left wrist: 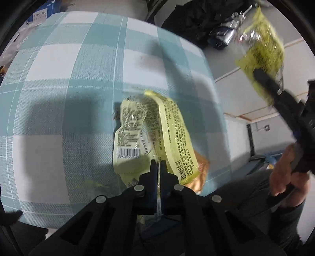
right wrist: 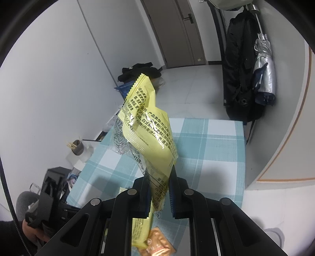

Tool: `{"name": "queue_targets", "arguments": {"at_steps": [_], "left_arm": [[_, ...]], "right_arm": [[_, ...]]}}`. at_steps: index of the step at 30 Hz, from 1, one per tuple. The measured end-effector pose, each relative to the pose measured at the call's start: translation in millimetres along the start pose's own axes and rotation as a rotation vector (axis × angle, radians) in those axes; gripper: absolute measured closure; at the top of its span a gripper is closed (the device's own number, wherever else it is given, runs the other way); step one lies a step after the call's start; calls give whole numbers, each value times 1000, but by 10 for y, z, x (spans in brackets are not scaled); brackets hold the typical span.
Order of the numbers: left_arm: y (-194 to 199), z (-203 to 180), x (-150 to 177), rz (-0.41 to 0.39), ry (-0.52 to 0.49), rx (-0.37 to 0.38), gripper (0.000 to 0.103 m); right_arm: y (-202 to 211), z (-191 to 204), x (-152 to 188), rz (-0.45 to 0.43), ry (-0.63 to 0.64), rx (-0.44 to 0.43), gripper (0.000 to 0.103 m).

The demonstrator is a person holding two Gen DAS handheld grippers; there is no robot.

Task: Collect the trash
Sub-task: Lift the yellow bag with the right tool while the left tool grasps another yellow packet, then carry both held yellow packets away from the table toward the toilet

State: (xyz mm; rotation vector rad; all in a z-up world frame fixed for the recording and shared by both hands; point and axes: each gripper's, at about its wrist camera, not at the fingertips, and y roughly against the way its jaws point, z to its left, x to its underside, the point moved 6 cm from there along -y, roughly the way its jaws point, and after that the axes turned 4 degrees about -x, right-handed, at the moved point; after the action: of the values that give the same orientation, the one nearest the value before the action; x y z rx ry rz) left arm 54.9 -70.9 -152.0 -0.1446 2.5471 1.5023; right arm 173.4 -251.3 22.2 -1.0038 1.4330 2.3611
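Observation:
Two crumpled yellow wrappers lie on the teal-checked tablecloth (left wrist: 59, 98): one with a barcode label (left wrist: 128, 149) and a long strip (left wrist: 175, 135) beside it. My left gripper (left wrist: 158, 164) is shut on the near edge of the barcode wrapper, with thin plastic showing between its fingers. An orange packet (left wrist: 203, 167) peeks out under the strip. My right gripper (right wrist: 160, 177) is shut on another yellow wrapper (right wrist: 145, 128), held up in the air above the table; it also shows at the upper right of the left wrist view, gripper (left wrist: 262, 75) under its wrapper (left wrist: 261, 47).
The orange packet (right wrist: 159, 245) and a yellow wrapper (right wrist: 139, 232) lie at the table's near edge. A cup of sticks (right wrist: 77, 146) stands at the left edge. A black backpack (right wrist: 242, 78) and a silver umbrella (right wrist: 263, 74) hang past the far edge. A tissue box (left wrist: 39, 14) sits beyond the table.

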Motion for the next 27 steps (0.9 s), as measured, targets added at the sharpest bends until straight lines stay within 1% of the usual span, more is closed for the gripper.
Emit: {"name": "queue_targets", "arguments": {"at_steps": [3,6,11,15,19,22,27], "left_arm": [[112,0,-80,-23,52,90,103],[203,-6,-133,-47,75,151,103],[353,-2,-231,-84,136,283,103],[545,25,-328,-137,172,378,103],[674,19,-435,-180,182,399,103],[759,33,-454,-200,168,389,103],[885,-55,-534,-240,113,346,103]], "right_arm": [[7,-9,0,0,-6,4,89],[26,-41,-7,-9,-24,6,89],[34,-73,-20,-13,-41,11,89],[21,-69,-18,-11,-43,18,89],[16,-73,-25,-16,-50,28,89],[16,-102,-35,-20,-63,30,89],[1,-85,-45,-21,-65,26,89]]}}
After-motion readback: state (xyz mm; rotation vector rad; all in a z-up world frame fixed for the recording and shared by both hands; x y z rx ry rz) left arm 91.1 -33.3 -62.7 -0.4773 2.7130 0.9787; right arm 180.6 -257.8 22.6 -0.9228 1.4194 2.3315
